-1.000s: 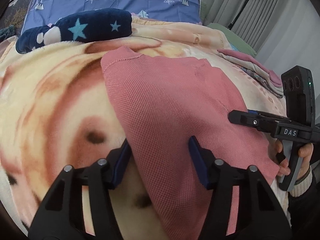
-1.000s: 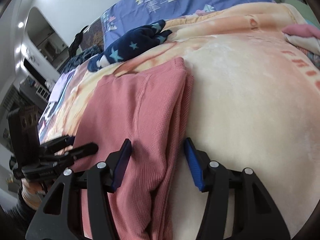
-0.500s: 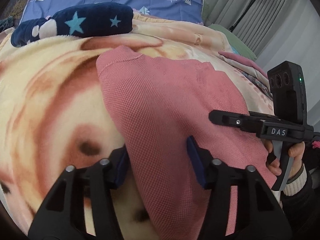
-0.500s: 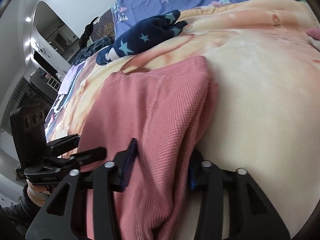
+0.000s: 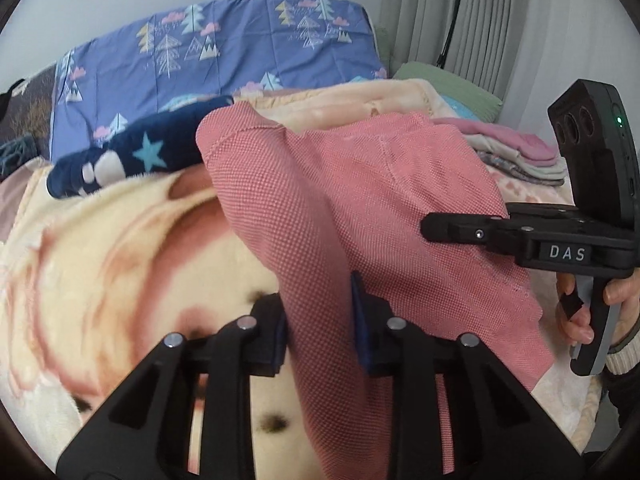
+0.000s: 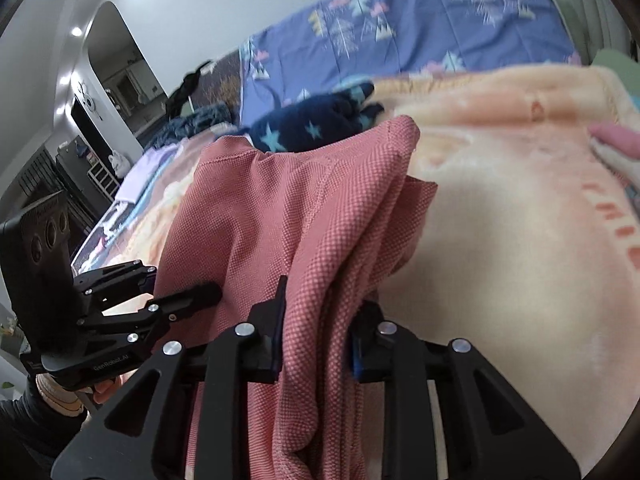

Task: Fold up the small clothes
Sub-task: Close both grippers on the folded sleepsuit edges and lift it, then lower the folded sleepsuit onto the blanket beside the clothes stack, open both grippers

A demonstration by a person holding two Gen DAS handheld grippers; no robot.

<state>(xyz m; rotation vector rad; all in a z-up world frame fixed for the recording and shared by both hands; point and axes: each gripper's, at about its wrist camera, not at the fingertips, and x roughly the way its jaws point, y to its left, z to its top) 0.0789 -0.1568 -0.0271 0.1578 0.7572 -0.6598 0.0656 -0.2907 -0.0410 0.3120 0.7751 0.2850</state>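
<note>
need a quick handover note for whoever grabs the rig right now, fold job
Left hand-held gripper: jaws just closed onto the near edge of the pink knit garment, left side.
Right hand-held gripper: also just closed, pinching the bunched right side of that edge.
Garment: near edge held up off the peach blanket, far end still resting on it.
Done: both corners gripped.
Left: probably carry the edge forward to fold, then release.

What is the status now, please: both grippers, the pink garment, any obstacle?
Left gripper and right gripper just closed, each pinching pink garment. Near edge raised off blanket. Nothing blocking.
</note>
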